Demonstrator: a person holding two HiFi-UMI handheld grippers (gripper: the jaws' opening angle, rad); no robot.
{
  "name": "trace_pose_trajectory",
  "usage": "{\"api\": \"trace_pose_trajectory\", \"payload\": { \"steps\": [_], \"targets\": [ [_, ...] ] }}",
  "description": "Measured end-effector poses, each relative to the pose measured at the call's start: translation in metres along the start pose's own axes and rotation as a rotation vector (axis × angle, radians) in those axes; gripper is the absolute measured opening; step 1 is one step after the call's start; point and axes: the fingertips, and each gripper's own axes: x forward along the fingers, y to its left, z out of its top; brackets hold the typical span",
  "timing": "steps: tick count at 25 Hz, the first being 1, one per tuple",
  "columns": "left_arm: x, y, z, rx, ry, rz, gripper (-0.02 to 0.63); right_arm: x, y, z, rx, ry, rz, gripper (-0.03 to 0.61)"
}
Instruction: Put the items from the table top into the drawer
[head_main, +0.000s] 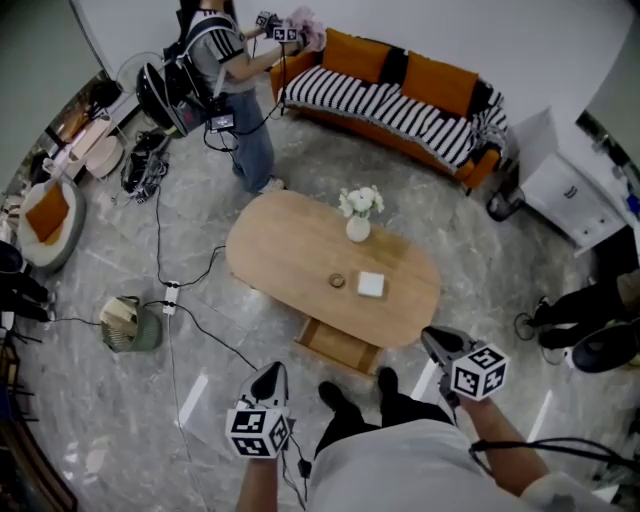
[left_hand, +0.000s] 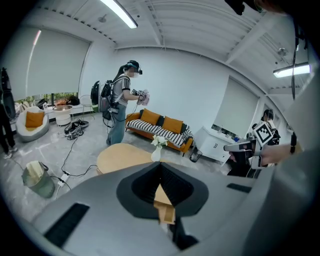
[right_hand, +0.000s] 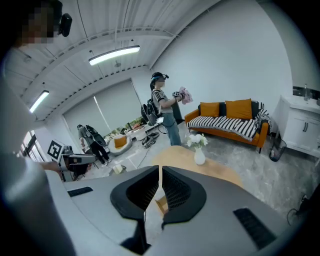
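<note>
The approach is judged in hand: the left gripper (head_main: 268, 374) and right gripper (head_main: 434, 340), pressed together empty at lower frame, must be spread for the white box (head_main: 371, 285).

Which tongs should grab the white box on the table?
Probably the right tongs: in the head view they sit nearer the white box than the left tongs. Both are shut and empty.

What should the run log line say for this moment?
left gripper shut, empty | right gripper shut, empty | drawer open | white box, small round item, vase on table
</note>
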Motion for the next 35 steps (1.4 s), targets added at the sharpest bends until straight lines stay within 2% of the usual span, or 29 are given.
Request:
{"api": "trace_pose_trajectory", "payload": {
  "steps": [7,14,24,35],
  "targets": [
    [0.025,-0.010,-0.001,-0.024,0.005,0.020,0.000,0.018,-0.028,0.009,-0.030,0.049,0.039,0.041],
    [0.048,-0.018,-0.006,-0.076,-0.024,0.102,0.000,0.050,-0.060,0.003,-0.041,0.102,0.128,0.043],
    [0.094,-0.022,-0.038,-0.141,0.006,0.168,0.002,0.101,-0.102,-0.024,-0.057,0.211,0.199,0.043],
    [0.133,-0.017,-0.079,-0.193,0.047,0.220,0.000,0.162,-0.146,-0.060,0.006,0.285,0.240,0.043]
  ]
}}
